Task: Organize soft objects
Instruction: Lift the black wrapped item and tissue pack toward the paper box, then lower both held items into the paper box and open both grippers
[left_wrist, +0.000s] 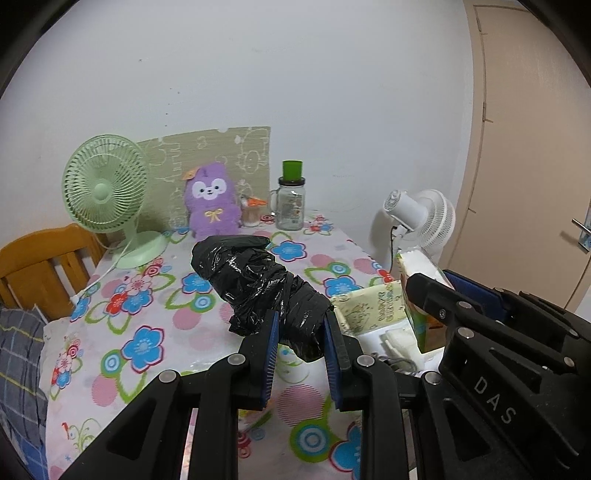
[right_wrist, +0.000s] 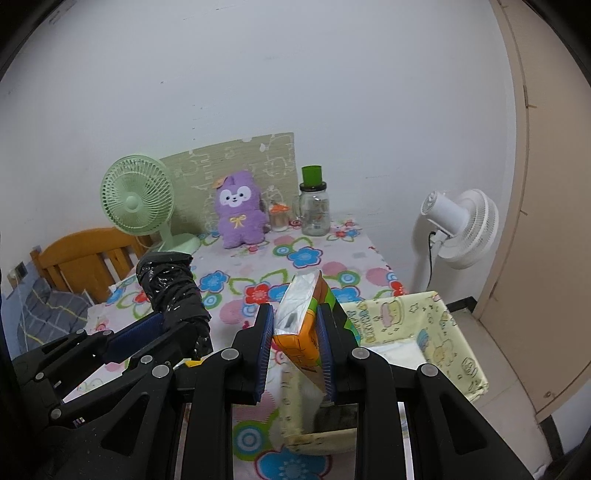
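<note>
- Presently, left gripper jaws clenched the black bag roll, raised above the surface.
- Right gripper jaws grasped the tissue pack over the fabric bin; neither item was stowed yet.

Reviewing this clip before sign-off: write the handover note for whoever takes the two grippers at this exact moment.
Left gripper: shut on the black plastic bag roll, held up off the floral tablecloth.
Right gripper: shut on the tissue pack, held above the near left edge of the yellow fabric basket.
Basket sits at the table's right side; something white lies in its bottom, not identifiable.
Purple plush toy stands at the back between the green fan and the glass jar, untouched.
Done: both items picked up.
Left: probably place both in the basket, then maybe the plush.
</note>
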